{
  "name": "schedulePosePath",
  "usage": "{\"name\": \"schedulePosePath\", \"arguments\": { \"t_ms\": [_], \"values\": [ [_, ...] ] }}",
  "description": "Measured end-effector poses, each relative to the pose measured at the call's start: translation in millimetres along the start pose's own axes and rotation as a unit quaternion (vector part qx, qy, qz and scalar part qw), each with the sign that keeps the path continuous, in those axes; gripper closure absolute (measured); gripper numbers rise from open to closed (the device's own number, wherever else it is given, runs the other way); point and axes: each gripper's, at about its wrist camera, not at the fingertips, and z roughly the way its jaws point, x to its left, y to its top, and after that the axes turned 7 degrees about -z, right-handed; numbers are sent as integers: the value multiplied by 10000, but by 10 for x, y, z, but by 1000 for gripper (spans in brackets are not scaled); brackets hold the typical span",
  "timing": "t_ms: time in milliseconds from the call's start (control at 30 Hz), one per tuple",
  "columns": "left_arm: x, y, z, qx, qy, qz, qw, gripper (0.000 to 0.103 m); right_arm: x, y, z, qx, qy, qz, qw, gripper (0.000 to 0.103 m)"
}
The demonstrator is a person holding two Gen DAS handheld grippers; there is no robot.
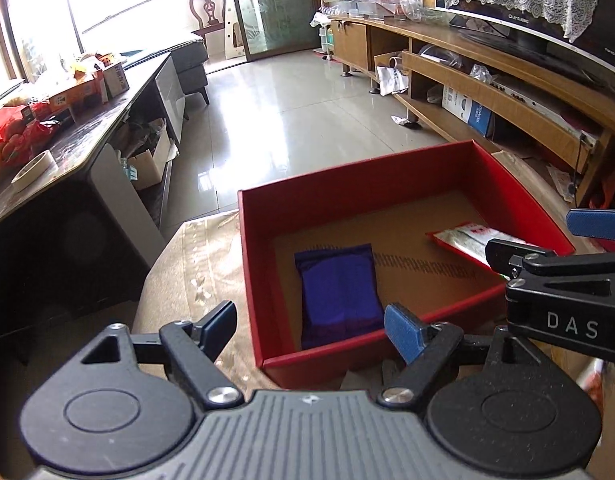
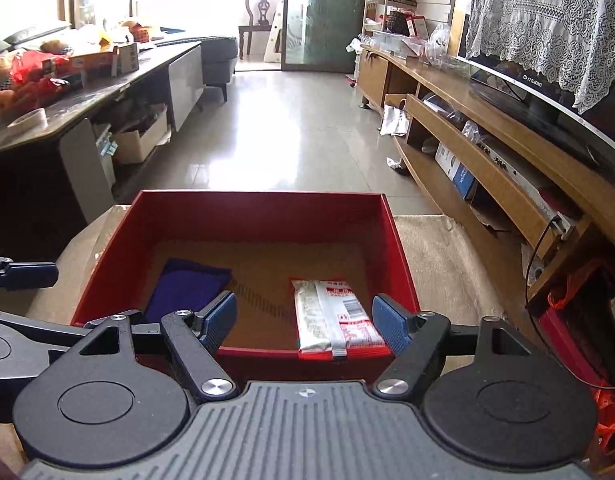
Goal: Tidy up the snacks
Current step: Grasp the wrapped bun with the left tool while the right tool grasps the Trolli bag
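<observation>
A red open box (image 1: pixel 307 196) (image 2: pixel 251 204) with a brown floor rests on a cloth-covered surface. Inside it lie a blue snack packet (image 1: pixel 337 294) (image 2: pixel 185 286) on the left and a white-and-red snack packet (image 1: pixel 465 240) (image 2: pixel 331 316) on the right. My left gripper (image 1: pixel 309 328) is open above the box's near edge, over the blue packet, nothing between its fingers. My right gripper (image 2: pixel 303 322) is open too, above the near edge by the white-and-red packet, empty. Each gripper shows at the other view's side: the right one (image 1: pixel 547 240), a left fingertip (image 2: pixel 29 274).
A long dark table (image 1: pixel 67 128) with red bags and boxes runs along the left. A wooden TV cabinet (image 2: pixel 487 136) with a lace-draped screen lines the right. Tiled floor (image 2: pixel 275 128) stretches ahead to a glass door and chair. The beige cloth (image 2: pixel 439 264) surrounds the box.
</observation>
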Motion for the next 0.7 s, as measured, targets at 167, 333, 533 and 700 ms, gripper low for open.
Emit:
{"name": "schedulePosePath", "arguments": {
  "t_ms": [167, 333, 533, 700],
  "values": [
    [108, -121, -90, 98, -25, -40, 9999, 26, 100, -87, -113, 34, 64, -13, 10000, 23],
    [270, -233, -178, 172, -28, -207, 9996, 26, 193, -196, -188, 149, 161, -67, 9997, 23],
    [563, -401, -225, 404, 22, -485, 9980, 25, 370, -347, -272, 330, 300, -202, 9988, 23],
    [809, -630, -201, 757, 34, -629, 9951, 25, 513, -434, -316, 459, 409, -309, 9976, 23]
  ]
}}
